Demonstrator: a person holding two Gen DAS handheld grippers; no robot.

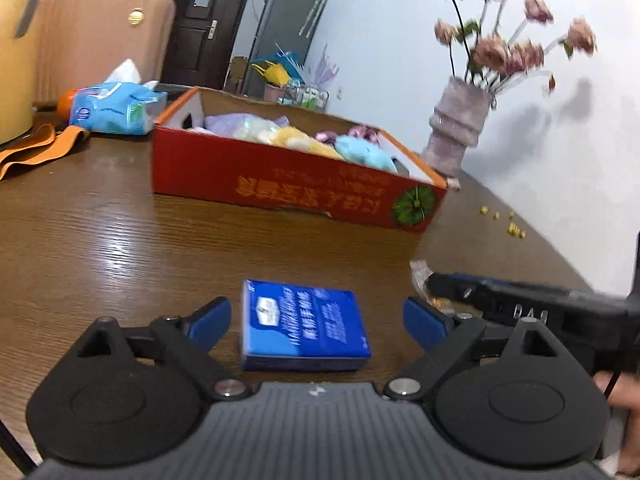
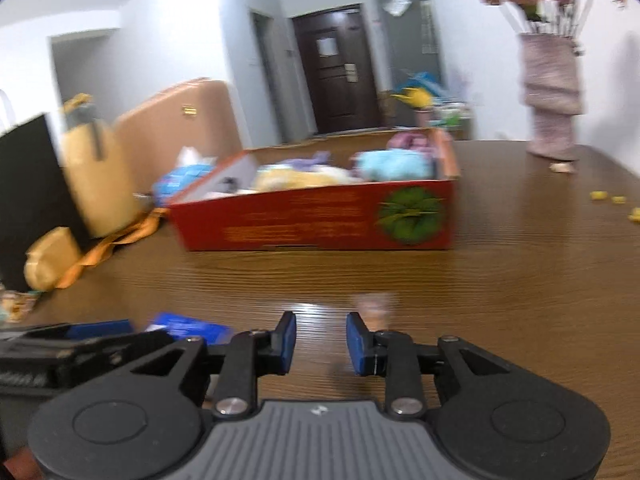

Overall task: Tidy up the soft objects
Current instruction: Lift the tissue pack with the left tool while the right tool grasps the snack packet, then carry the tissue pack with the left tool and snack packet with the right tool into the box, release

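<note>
A red cardboard box (image 1: 280, 178) sits on the brown table, holding several soft toys: yellow (image 1: 298, 140), light blue (image 1: 364, 154), purple. It also shows in the right wrist view (image 2: 320, 216). A blue tissue pack (image 1: 304, 328) lies flat between the wide-open fingers of my left gripper (image 1: 318, 320), touching neither. My right gripper (image 2: 321, 342) is open with a narrower gap, empty, low over the table; it appears in the left wrist view (image 1: 520, 304) at the right. The blue pack (image 2: 188, 328) is to its left. A small blurred pinkish object (image 2: 374, 306) lies just ahead of the right fingers.
A vase of pink flowers (image 1: 460, 128) stands at the back right by the wall. A blue wipes pack (image 1: 116, 106), orange strap (image 1: 36, 148) and paper bag (image 2: 96, 176) are at the left. Yellow crumbs (image 1: 512, 228) dot the table. A pink suitcase (image 1: 100, 36) stands behind.
</note>
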